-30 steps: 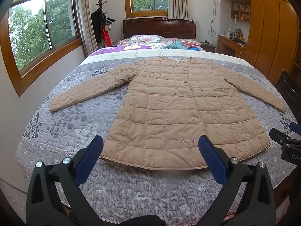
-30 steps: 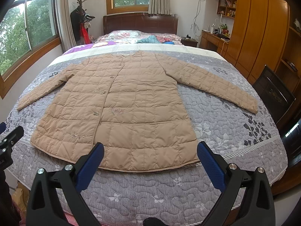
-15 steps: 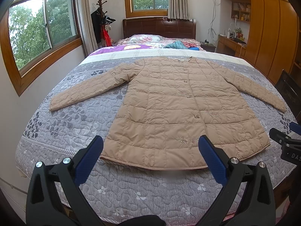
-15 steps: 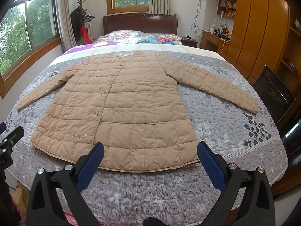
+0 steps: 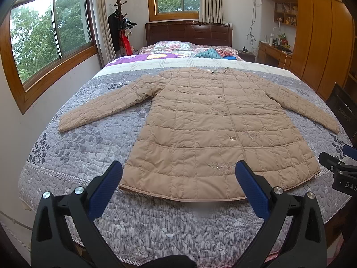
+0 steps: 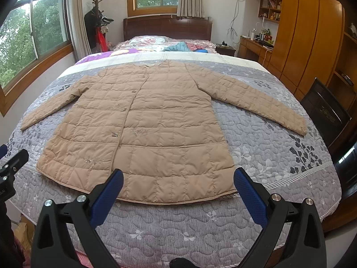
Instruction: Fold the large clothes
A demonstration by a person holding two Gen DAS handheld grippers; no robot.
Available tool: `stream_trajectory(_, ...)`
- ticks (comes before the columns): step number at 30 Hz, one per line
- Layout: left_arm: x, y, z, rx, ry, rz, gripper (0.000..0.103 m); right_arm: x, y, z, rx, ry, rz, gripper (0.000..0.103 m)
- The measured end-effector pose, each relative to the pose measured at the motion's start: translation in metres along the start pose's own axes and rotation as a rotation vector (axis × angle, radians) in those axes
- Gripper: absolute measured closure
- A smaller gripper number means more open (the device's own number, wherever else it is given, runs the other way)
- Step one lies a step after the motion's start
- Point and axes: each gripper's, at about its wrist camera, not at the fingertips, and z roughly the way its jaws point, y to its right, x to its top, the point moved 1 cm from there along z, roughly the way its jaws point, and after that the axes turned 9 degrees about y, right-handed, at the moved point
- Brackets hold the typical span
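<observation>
A long tan quilted coat (image 5: 207,120) (image 6: 151,125) lies flat and buttoned on the bed, both sleeves spread out to the sides and the hem toward me. My left gripper (image 5: 178,174) hangs open above the foot of the bed, just short of the hem's left half, holding nothing. My right gripper (image 6: 178,176) is open too, hovering before the hem's right half. Each gripper shows at the edge of the other's view: the right gripper (image 5: 339,169) and the left gripper (image 6: 11,169).
The grey floral quilt (image 5: 73,147) covers the bed. Folded bedding and clothes (image 5: 200,51) lie near the dark headboard (image 5: 189,33). A coat stand (image 5: 121,22) is at the back left, wooden wardrobes (image 6: 308,44) and a dark chair (image 6: 323,111) on the right.
</observation>
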Motion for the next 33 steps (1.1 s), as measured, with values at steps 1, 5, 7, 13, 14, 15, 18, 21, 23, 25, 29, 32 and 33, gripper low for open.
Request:
stream_trajectory(1, 0.0000, 0.0000, 0.0000, 0.000, -0.001, 0.000, 0.003, -0.0001, 0.0000, 0.0000, 0.000, 0.000, 0.000, 0.004)
stream_trajectory(5, -0.0018, 0.0040, 0.0047, -0.001, -0.002, 0.000, 0.003, 0.0004, -0.0016, 0.0001, 0.000, 0.000, 0.000, 0.004)
stream_trajectory(7, -0.0007, 0.0023, 0.0043, -0.001, -0.001, 0.000, 0.003, 0.0004, -0.0012, 0.0000, 0.000, 0.000, 0.000, 0.004)
stream_trajectory(13, -0.0006, 0.0022, 0.0043, -0.002, -0.002, 0.000, 0.003, 0.0005, -0.0014, 0.0010, 0.001, -0.001, -0.002, 0.004)
stream_trajectory(14, -0.0007, 0.0024, 0.0047, -0.002, -0.003, 0.000, 0.003, 0.0005, -0.0017, 0.0003, 0.001, -0.001, -0.001, 0.004)
stream_trajectory(15, -0.0007, 0.0021, 0.0042, -0.002, -0.002, 0.000, 0.003, 0.0003, -0.0032, -0.0001, 0.001, -0.001, -0.002, 0.004)
stream_trajectory(18, -0.0007, 0.0023, 0.0043, -0.001, -0.002, 0.000, 0.003, 0.0003, -0.0034, 0.0002, 0.002, -0.001, -0.001, 0.004)
stream_trajectory(21, -0.0015, -0.0001, 0.0049, 0.000, 0.000, 0.000, 0.003, 0.0000, -0.0022, -0.0001, 0.002, -0.001, -0.002, 0.004)
stream_trajectory(23, -0.0015, -0.0001, 0.0047, 0.000, -0.001, 0.000, 0.003, -0.0003, -0.0020, -0.0002, 0.002, -0.001, -0.002, 0.004)
stream_trajectory(25, -0.0015, -0.0003, 0.0047, 0.000, -0.001, 0.000, 0.003, -0.0005, -0.0014, -0.0003, 0.002, -0.002, -0.002, 0.004)
stream_trajectory(29, -0.0016, -0.0003, 0.0051, 0.000, 0.000, 0.000, 0.003, 0.0012, -0.0048, 0.0026, 0.007, -0.004, -0.005, 0.004)
stream_trajectory(32, -0.0015, -0.0004, 0.0047, -0.001, -0.001, 0.000, 0.003, 0.0013, -0.0048, 0.0027, 0.007, -0.003, -0.004, 0.004)
stream_trajectory(33, -0.0016, -0.0004, 0.0047, -0.001, -0.001, -0.001, 0.003, 0.0013, -0.0055, 0.0030, 0.007, -0.004, -0.004, 0.004)
